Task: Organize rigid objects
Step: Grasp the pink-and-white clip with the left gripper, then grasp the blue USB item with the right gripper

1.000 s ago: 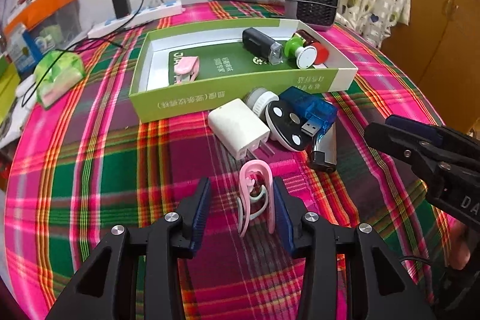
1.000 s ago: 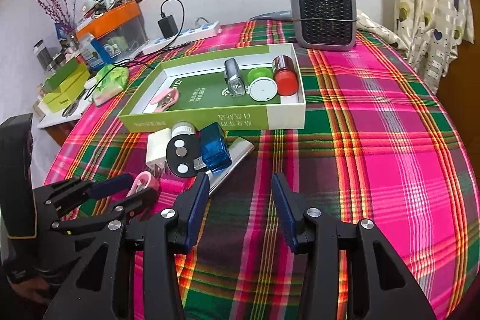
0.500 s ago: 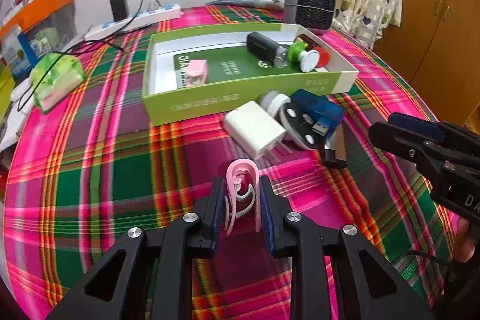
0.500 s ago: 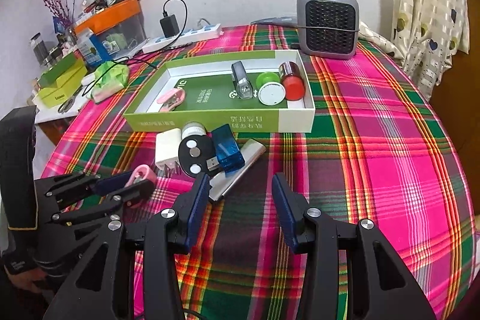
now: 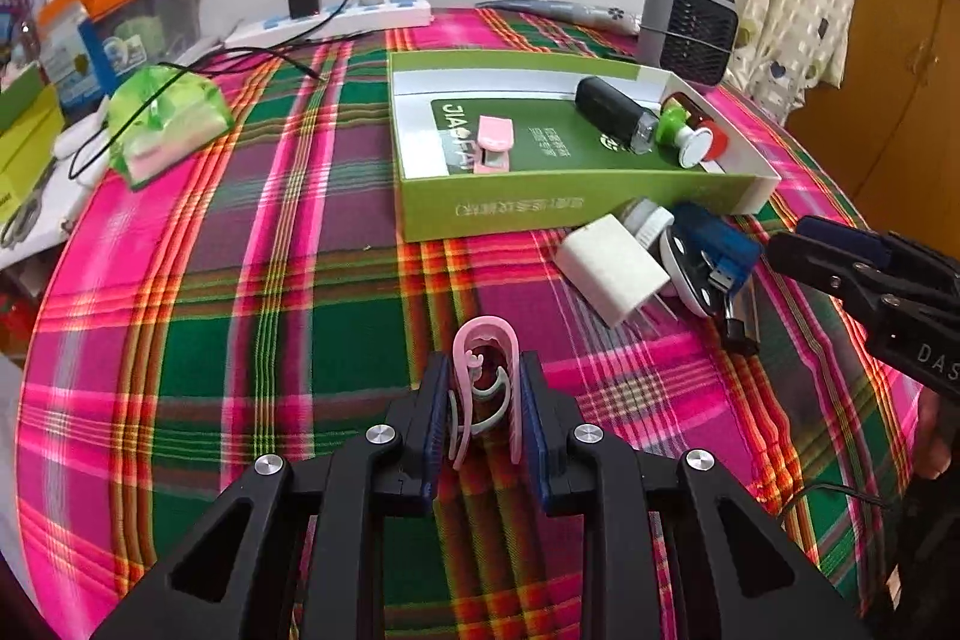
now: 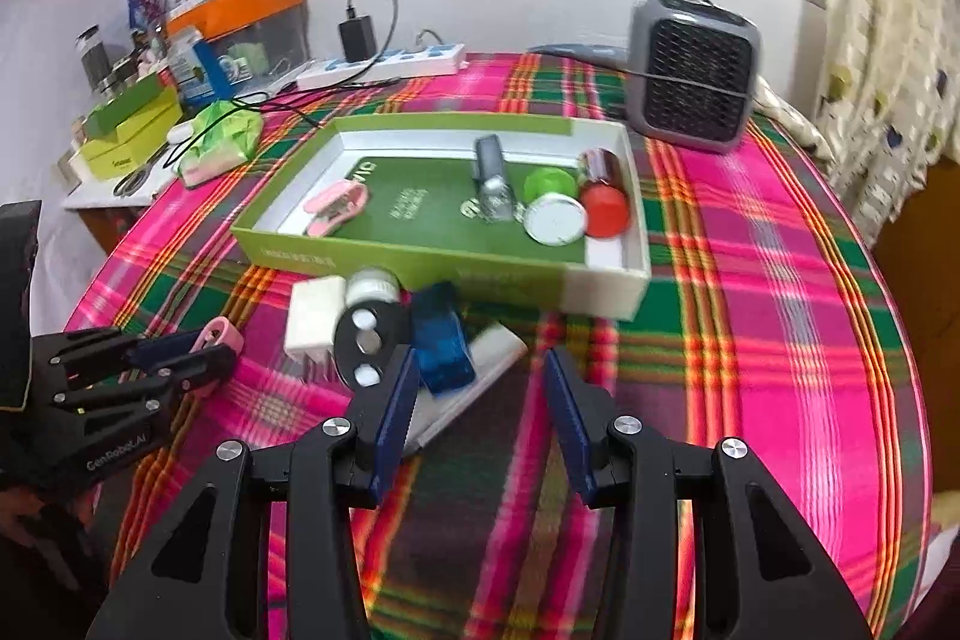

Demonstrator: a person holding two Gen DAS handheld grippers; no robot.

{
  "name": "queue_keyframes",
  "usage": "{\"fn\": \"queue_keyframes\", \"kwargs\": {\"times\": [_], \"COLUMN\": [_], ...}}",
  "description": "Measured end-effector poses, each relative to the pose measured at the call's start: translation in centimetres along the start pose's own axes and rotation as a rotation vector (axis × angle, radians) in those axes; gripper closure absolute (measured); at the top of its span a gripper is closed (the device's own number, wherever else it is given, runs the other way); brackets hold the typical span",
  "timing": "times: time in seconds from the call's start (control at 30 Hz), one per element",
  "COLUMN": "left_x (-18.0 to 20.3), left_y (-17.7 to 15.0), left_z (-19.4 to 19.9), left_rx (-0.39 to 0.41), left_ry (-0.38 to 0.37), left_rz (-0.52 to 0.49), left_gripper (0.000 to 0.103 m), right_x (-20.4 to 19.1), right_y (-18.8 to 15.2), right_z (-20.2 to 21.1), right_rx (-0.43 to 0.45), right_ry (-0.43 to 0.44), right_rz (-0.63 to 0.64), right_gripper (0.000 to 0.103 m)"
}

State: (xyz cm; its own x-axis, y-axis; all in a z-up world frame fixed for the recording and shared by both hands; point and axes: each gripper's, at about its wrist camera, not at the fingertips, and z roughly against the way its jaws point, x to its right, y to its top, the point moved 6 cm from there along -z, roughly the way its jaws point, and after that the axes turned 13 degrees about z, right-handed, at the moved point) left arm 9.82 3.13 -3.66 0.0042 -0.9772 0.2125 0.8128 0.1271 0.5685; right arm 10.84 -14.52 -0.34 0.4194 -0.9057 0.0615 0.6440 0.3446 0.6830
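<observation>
**Pink clip pinched in the left gripper, green box ahead**

The pink U-shaped plastic clip [image 5: 483, 388] sits between the 2 blue pads of the left gripper [image 5: 483, 400], which is pressed together on its sides; the clip's rounded end points forward, past the fingertips. Whether it is lifted clear of the plaid tablecloth [image 5: 240, 328] or touching it cannot be told from these views. A side pinch suits it, since the 2 flat arms give the pads something parallel to bear on.

Ahead and slightly right of that gripper lies the shallow green cardboard box [image 5: 558, 205], open-topped, and probably the clip's destination. It already holds a pink stapler-like object [image 5: 495, 143] towards its near left, and, at its far right, a black cylinder [image 5: 612, 112], a green-and-white round cap [image 5: 681, 139] and a red-capped jar [image 5: 711, 133]. The bare green floor between them looks the easiest landing place.

Between the gripper and the box's right corner, a small heap waits outside: a white plug adapter [image 5: 612, 271], a white round pot [image 5: 645, 220], a black disc with white dots [image 5: 690, 268], a blue translucent USB device [image 5: 723, 244] and a silver flat bar [image 6: 474, 388].

The right gripper [image 6: 477, 412] is spread apart, holding nothing, its fingers just short of that heap with the silver bar in front of them, seemingly lined up for the next pick.
</observation>
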Motion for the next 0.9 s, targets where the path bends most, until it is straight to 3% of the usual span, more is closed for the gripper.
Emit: {"fn": "queue_keyframes", "kwargs": {"times": [0.7,0.9], "left_x": [0.2,0.2], "left_y": [1.2,1.4], "left_z": [-1.0,-1.1], "left_rx": [0.019,0.020], "left_ry": [0.006,-0.001], "left_rz": [0.003,0.011], "left_gripper": [0.081,0.081], "right_x": [-0.7,-1.0], "right_y": [1.0,1.3], "right_z": [-4.0,-4.6], "right_rx": [-0.070,-0.078], "right_ry": [0.016,-0.003], "right_rz": [0.144,0.177], "right_gripper": [0.059,0.067]}}
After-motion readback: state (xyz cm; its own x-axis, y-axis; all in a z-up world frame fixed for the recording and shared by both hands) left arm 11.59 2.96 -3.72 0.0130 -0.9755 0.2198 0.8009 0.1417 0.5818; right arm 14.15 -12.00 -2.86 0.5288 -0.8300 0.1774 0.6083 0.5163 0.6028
